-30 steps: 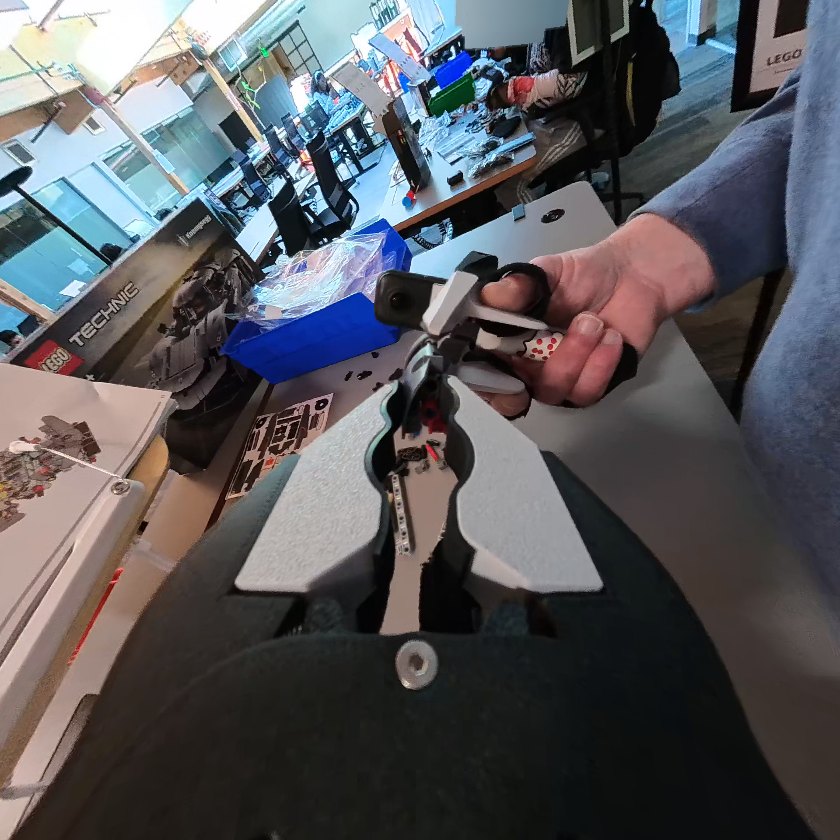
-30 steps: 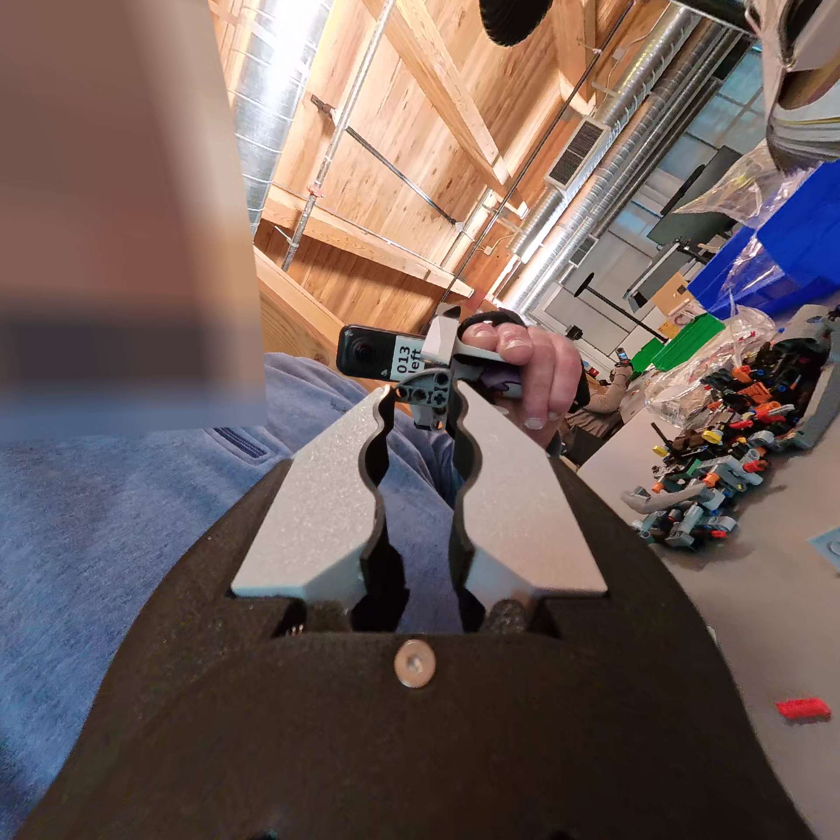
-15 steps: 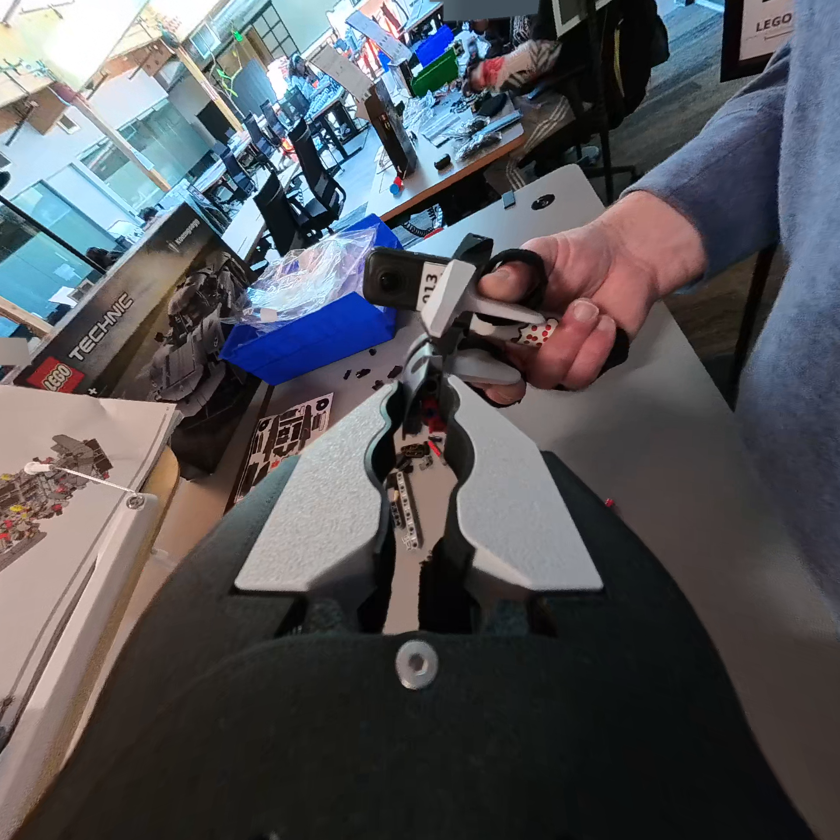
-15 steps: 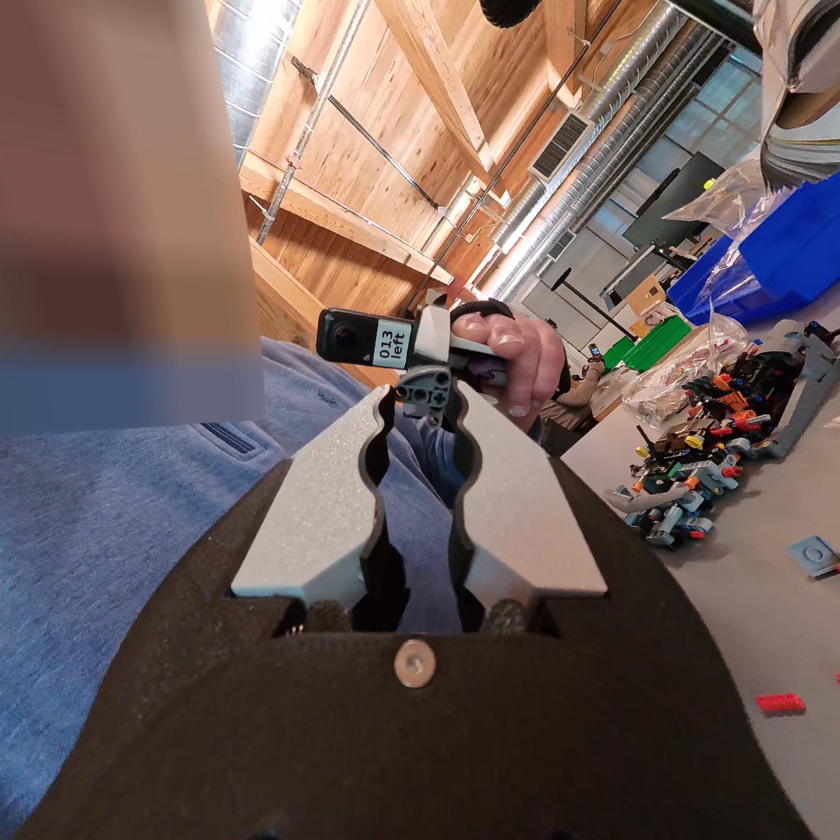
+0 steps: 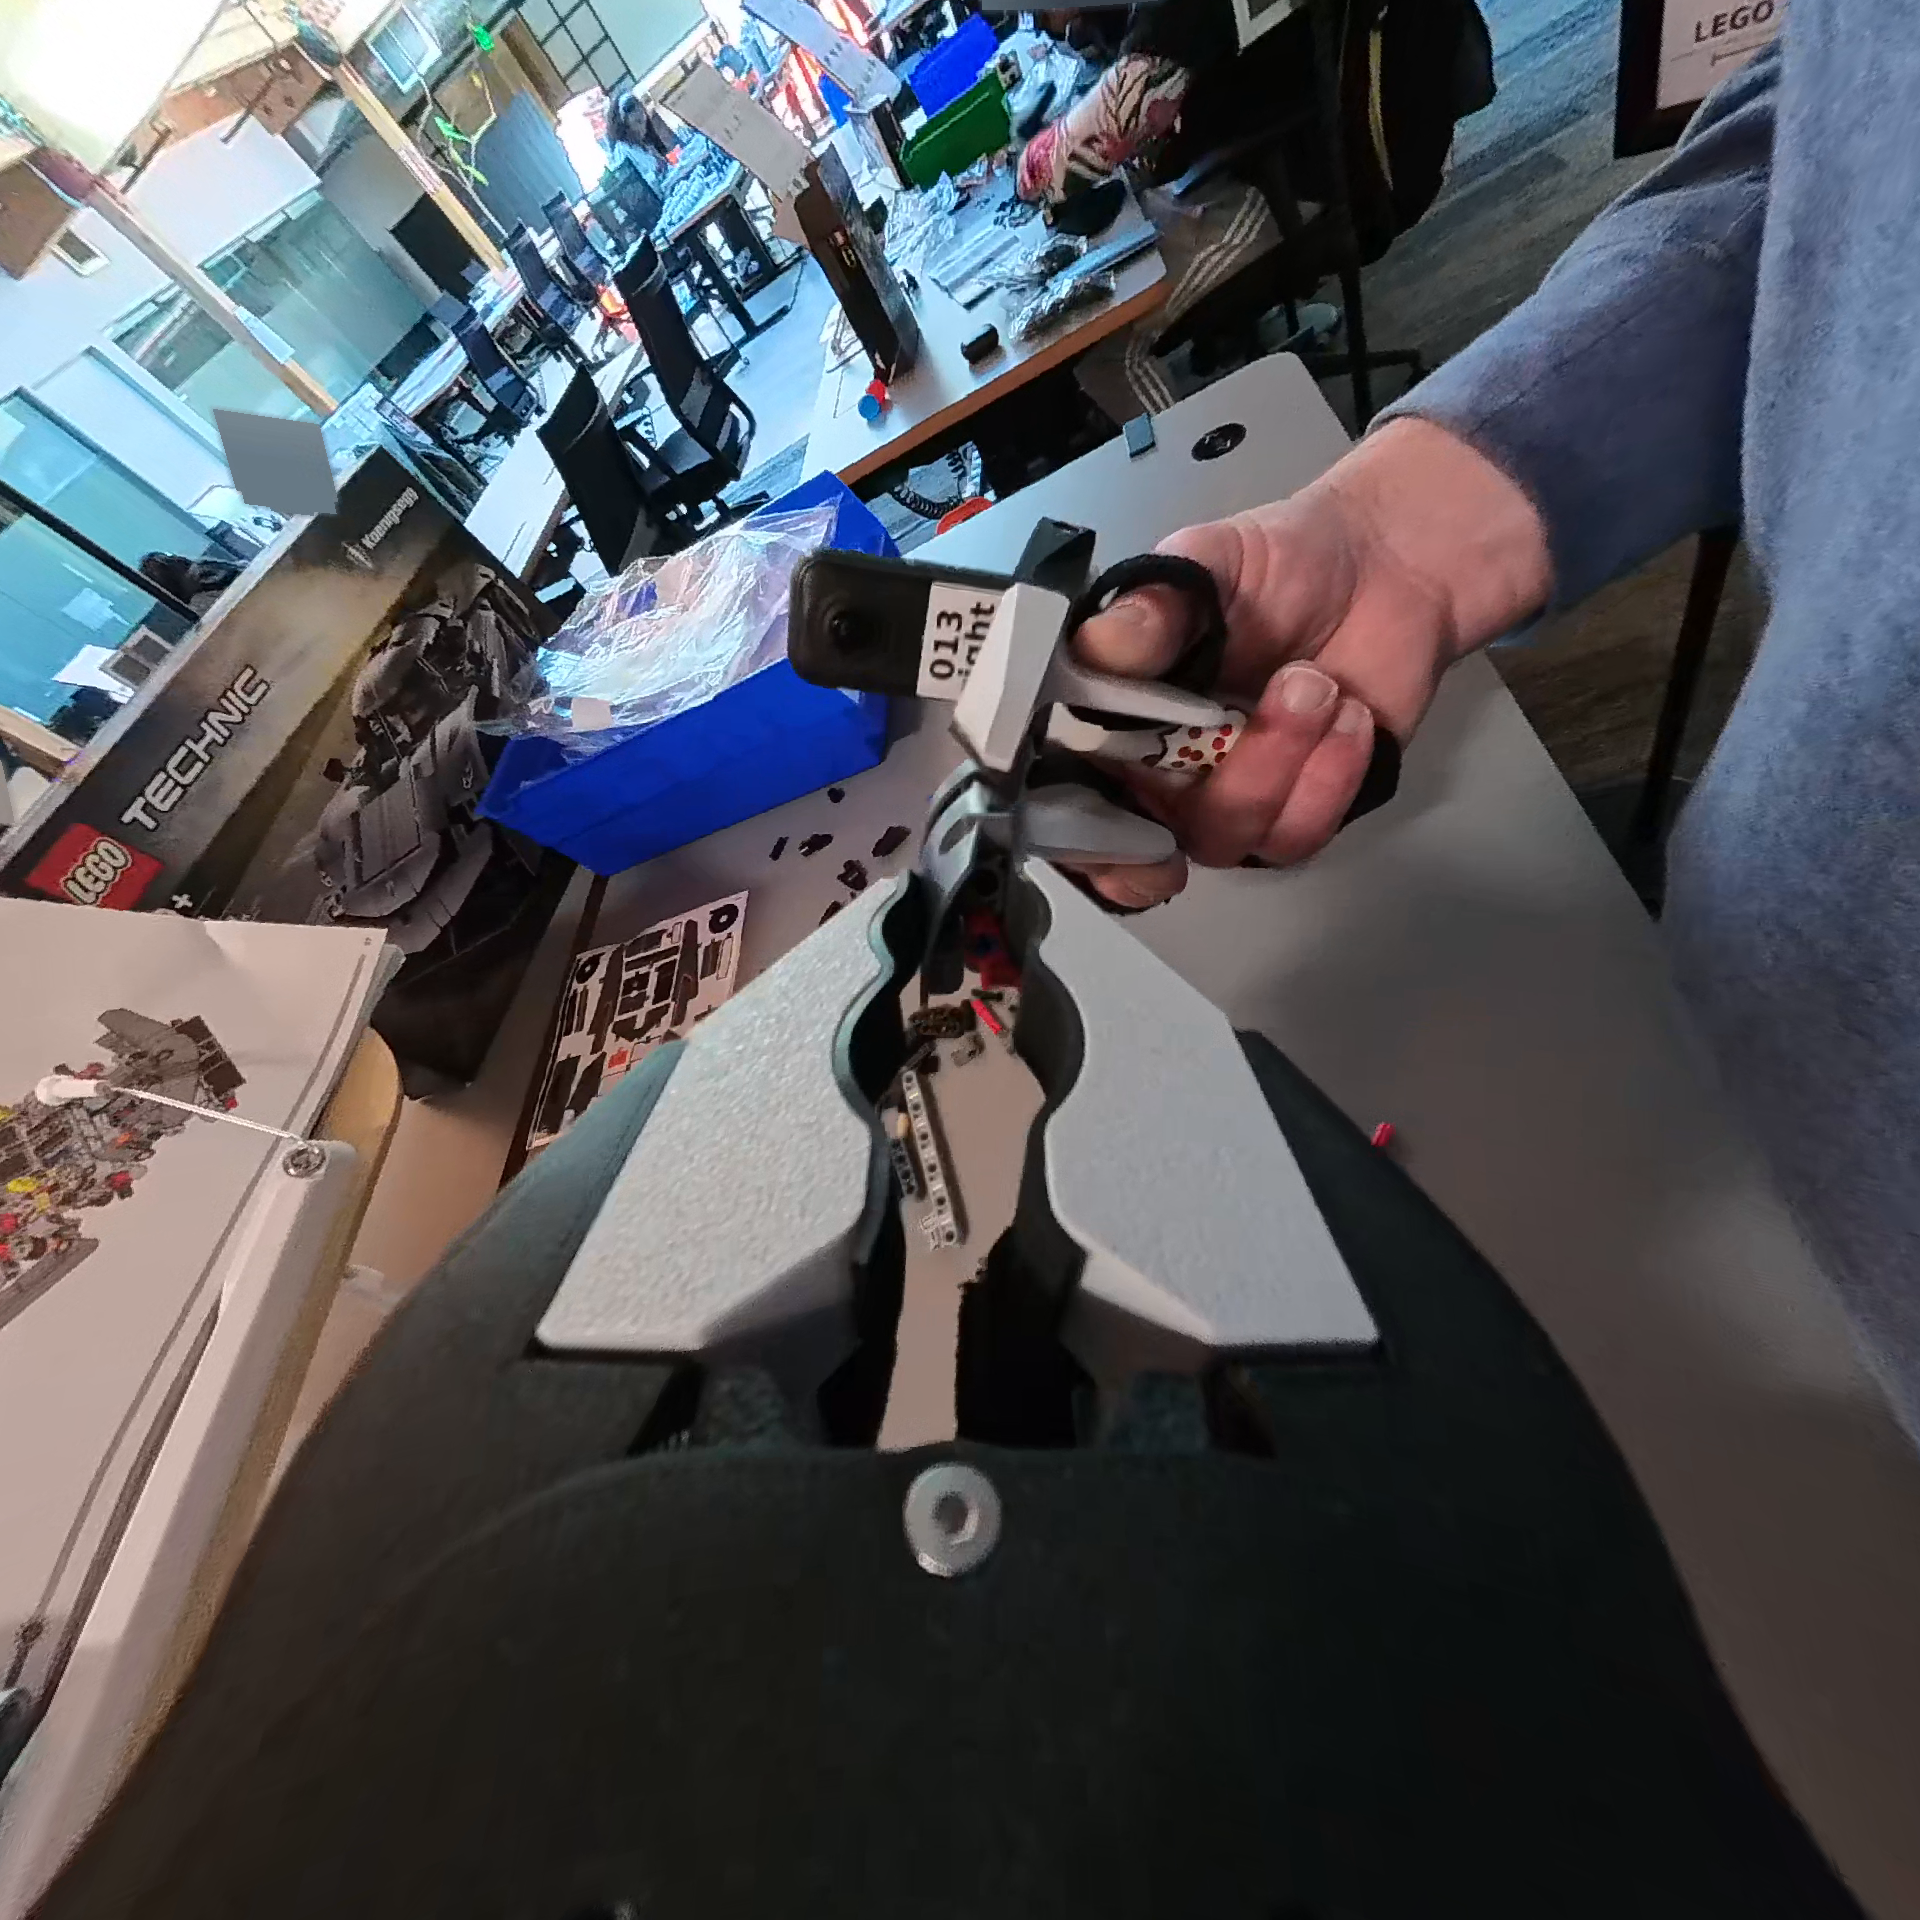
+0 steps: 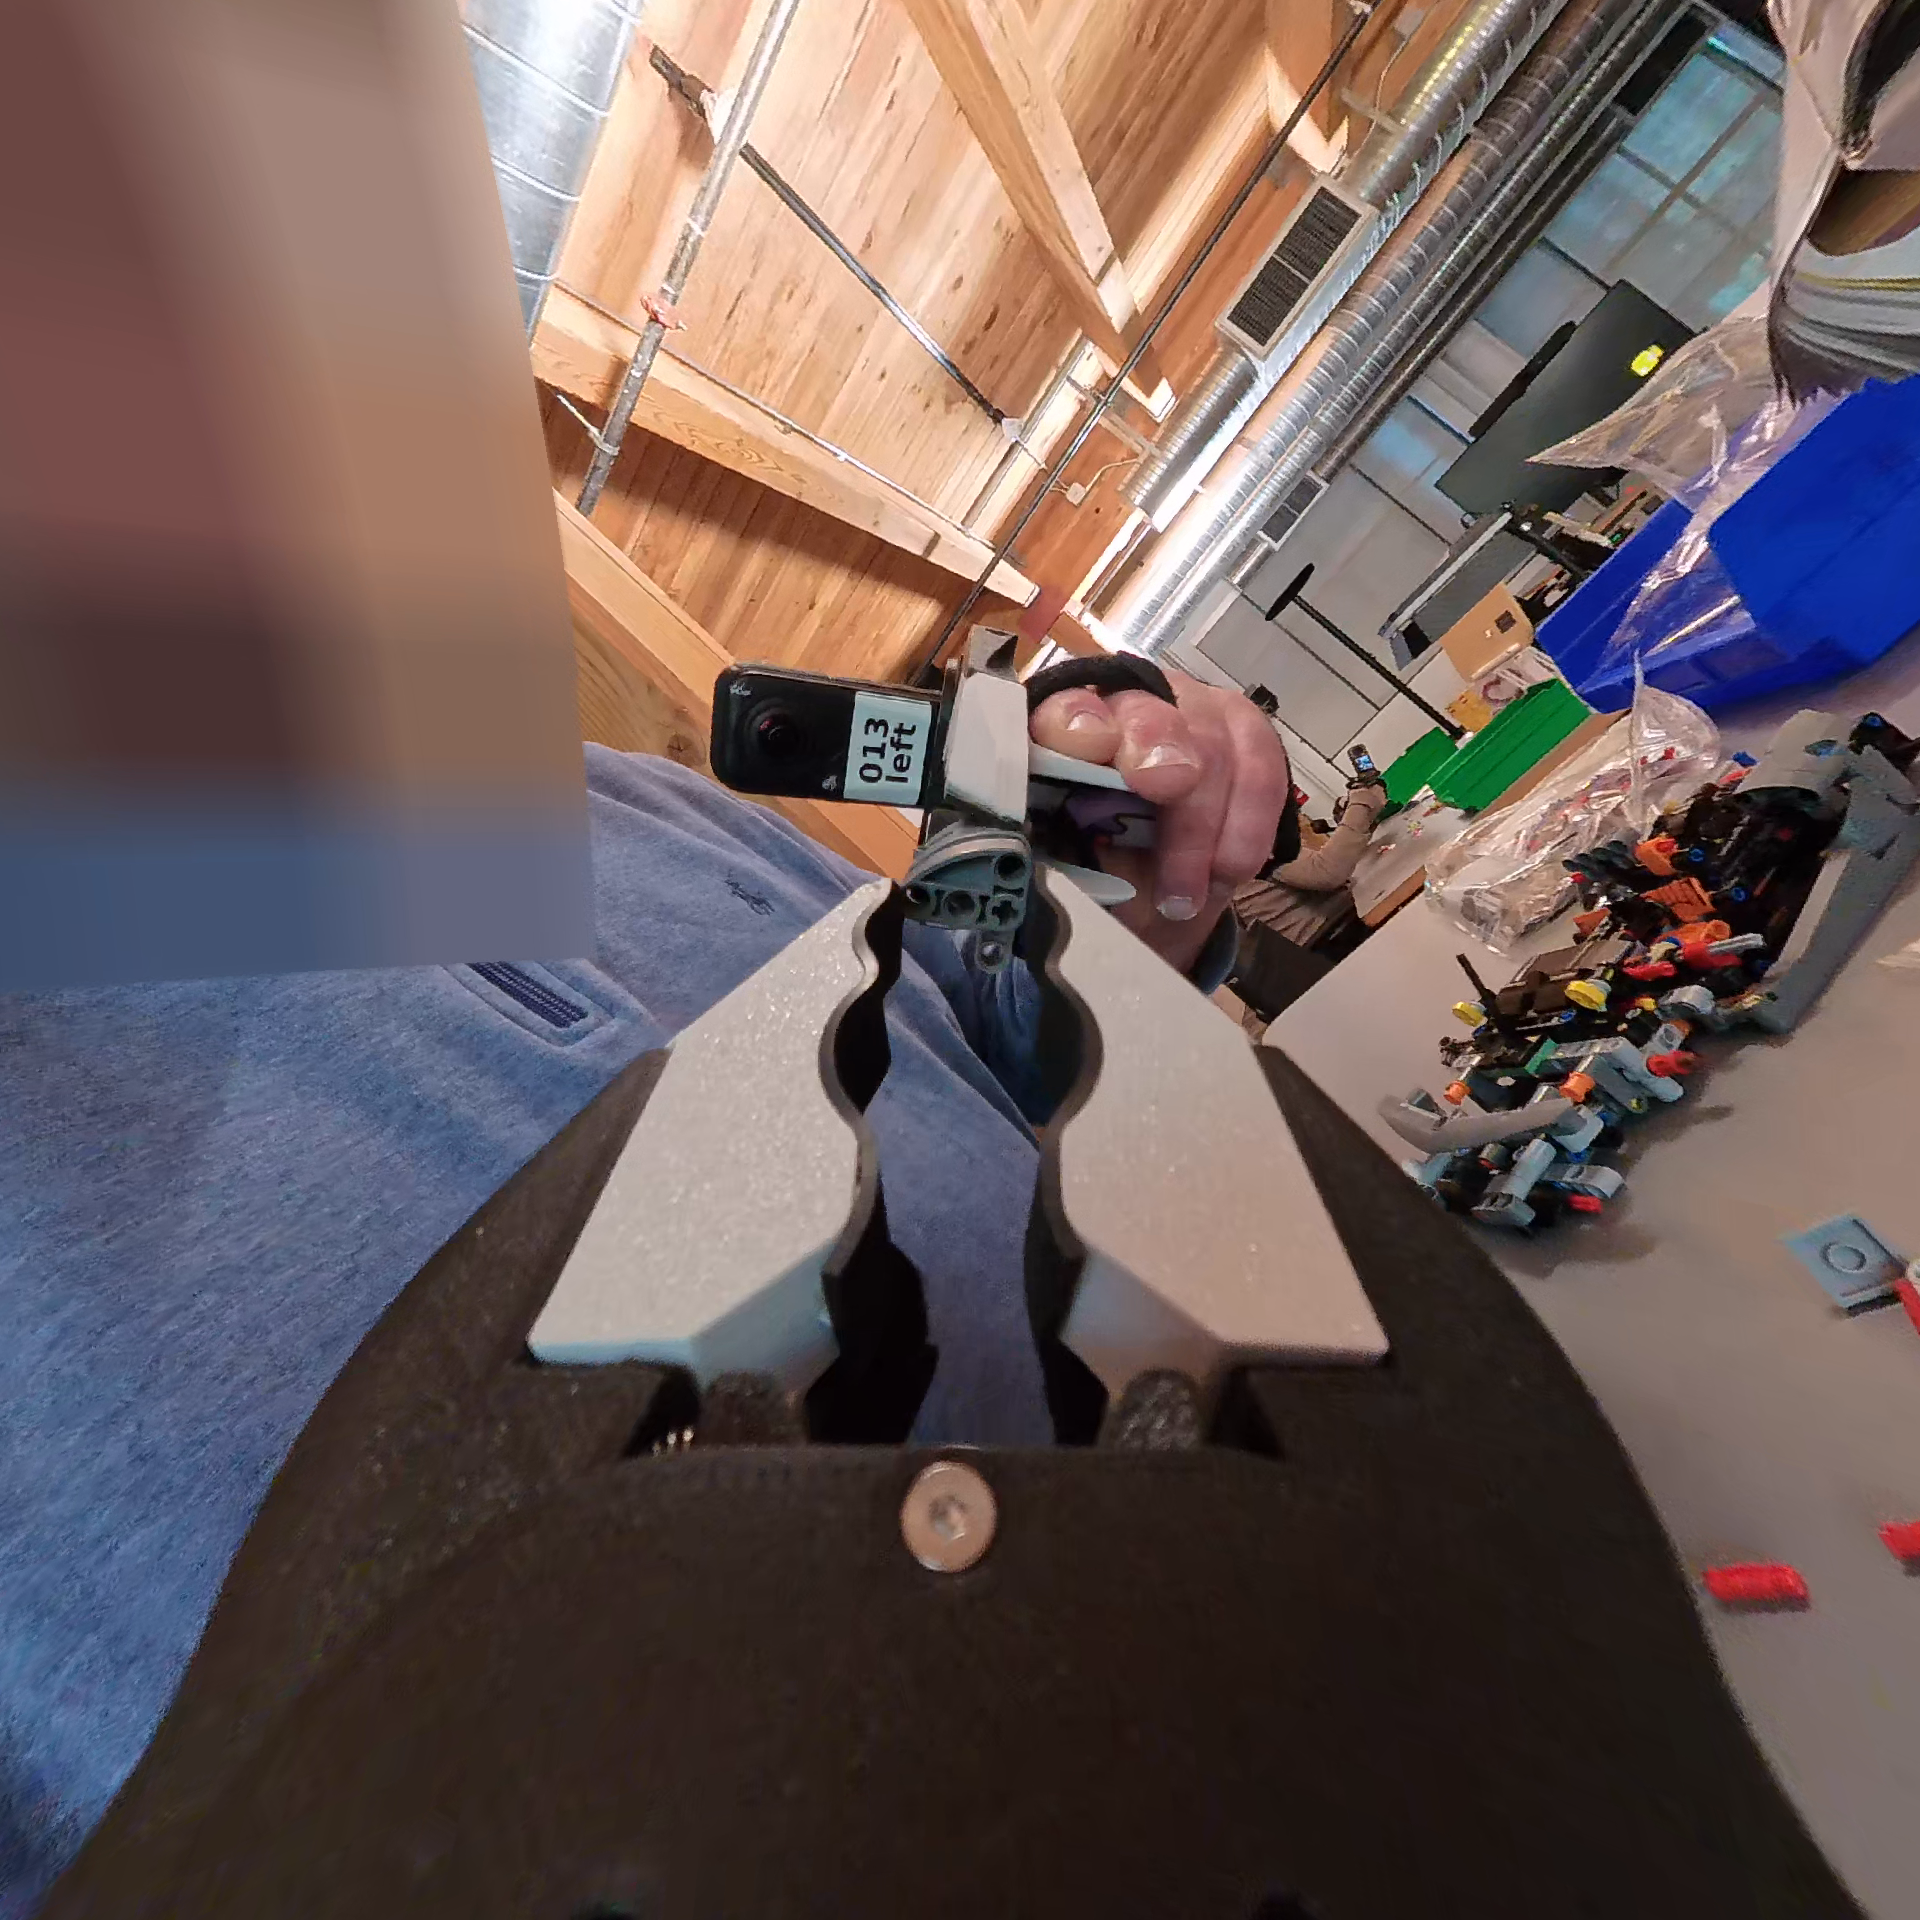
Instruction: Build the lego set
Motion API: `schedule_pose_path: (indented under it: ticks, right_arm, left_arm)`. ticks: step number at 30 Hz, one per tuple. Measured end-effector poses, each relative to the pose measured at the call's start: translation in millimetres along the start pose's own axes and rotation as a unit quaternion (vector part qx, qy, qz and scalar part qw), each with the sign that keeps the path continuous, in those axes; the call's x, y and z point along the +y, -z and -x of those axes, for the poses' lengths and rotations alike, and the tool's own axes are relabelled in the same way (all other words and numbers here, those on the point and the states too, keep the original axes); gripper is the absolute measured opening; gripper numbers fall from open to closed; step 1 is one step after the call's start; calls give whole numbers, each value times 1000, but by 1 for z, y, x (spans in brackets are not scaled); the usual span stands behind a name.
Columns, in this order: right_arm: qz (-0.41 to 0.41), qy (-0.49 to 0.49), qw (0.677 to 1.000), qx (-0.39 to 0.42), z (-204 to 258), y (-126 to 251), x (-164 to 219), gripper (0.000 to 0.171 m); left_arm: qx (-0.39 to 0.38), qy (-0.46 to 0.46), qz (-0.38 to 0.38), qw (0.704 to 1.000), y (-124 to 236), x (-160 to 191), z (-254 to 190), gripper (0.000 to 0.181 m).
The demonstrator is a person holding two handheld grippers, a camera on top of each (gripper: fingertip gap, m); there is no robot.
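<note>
A small grey Technic piece [image 5: 951, 826] with round holes [image 6: 971, 883] is held in the air between the two grippers, which meet tip to tip above the grey table [image 5: 1403, 1039]. My left gripper [image 5: 966, 894] has its jaws narrowly apart and shut on the piece's near end, where a dark and red bit shows. My right gripper [image 6: 966, 888] is shut on the same piece from the other side. Each gripper, in a person's hand, shows in the other's view: the right one [image 5: 1081, 769], the left one [image 6: 1049, 821].
A blue bin [image 5: 707, 748] with plastic bags, a dark Lego box [image 5: 208, 748], an open instruction booklet [image 5: 156, 1091] and a sticker sheet [image 5: 644, 987] lie to the left. A partly built model [image 6: 1621, 997] and loose red pins [image 6: 1756, 1579] lie on the table. My two grippers' fingertips are within a few centimetres of each other.
Both grippers stay closed on the grey piece. The joined pair has tilted and shifted slightly, so the right wrist view shows more of the table and model.
</note>
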State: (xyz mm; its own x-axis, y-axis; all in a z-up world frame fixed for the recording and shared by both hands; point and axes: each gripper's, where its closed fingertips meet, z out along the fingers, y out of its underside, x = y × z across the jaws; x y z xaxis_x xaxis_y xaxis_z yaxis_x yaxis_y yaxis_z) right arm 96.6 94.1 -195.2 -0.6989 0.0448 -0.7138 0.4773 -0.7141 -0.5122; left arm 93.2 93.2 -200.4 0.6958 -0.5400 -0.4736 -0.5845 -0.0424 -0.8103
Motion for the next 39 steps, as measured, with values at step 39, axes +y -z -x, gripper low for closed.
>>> schedule_pose_path:
  ticks: [39]
  right_arm:
    - [74, 35, 996, 44, -6, -21, 6, 21]
  left_arm:
    - [-5, -16, 7, 1000, 12, 4, 2, 14]
